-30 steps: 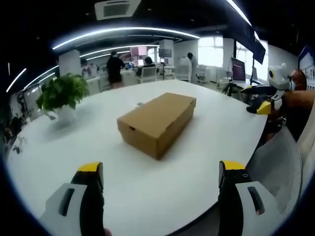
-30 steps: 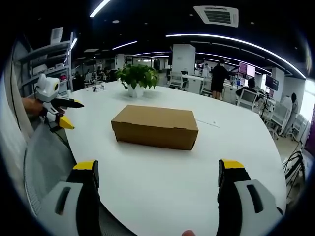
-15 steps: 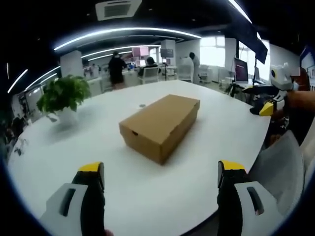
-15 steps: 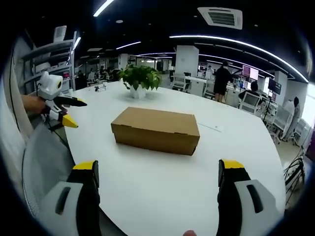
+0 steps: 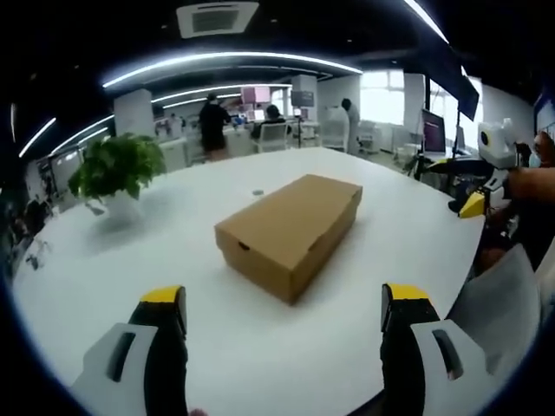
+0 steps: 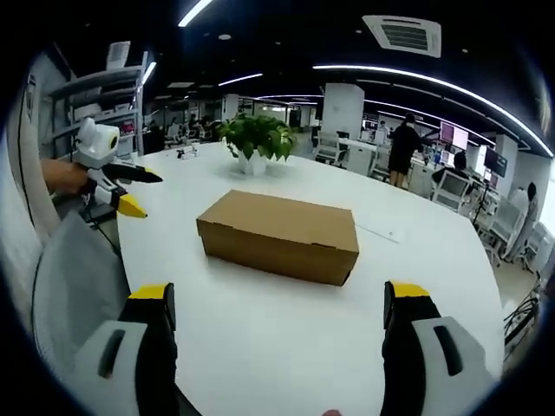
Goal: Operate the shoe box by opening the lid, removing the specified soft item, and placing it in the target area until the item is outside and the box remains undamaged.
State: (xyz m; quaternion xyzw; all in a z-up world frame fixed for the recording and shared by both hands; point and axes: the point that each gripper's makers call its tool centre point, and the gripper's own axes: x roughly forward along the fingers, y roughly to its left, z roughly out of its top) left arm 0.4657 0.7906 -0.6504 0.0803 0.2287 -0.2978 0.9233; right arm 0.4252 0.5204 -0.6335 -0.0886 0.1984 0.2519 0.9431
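A brown cardboard shoe box (image 5: 290, 230) lies on the white table (image 5: 121, 260) with its lid down; the right gripper view shows the box (image 6: 279, 235) lengthwise. My left gripper (image 5: 282, 303) is open, its jaws wide apart, a short way back from the box over the table's near edge. My right gripper (image 6: 279, 299) is likewise open, short of the box. The right gripper (image 5: 477, 186) also appears at the right of the left gripper view, and the left gripper (image 6: 117, 186) at the left of the right gripper view, both beside the table. The box's contents are hidden.
A potted green plant (image 5: 117, 169) stands at the table's far left, and the plant (image 6: 256, 139) sits behind the box in the right gripper view. A grey chair back (image 6: 69, 286) is near the table edge. People and desks fill the office beyond.
Both views have crept slightly closer to the box and shifted a little; the box has not moved and stays closed. Both grippers remain open.
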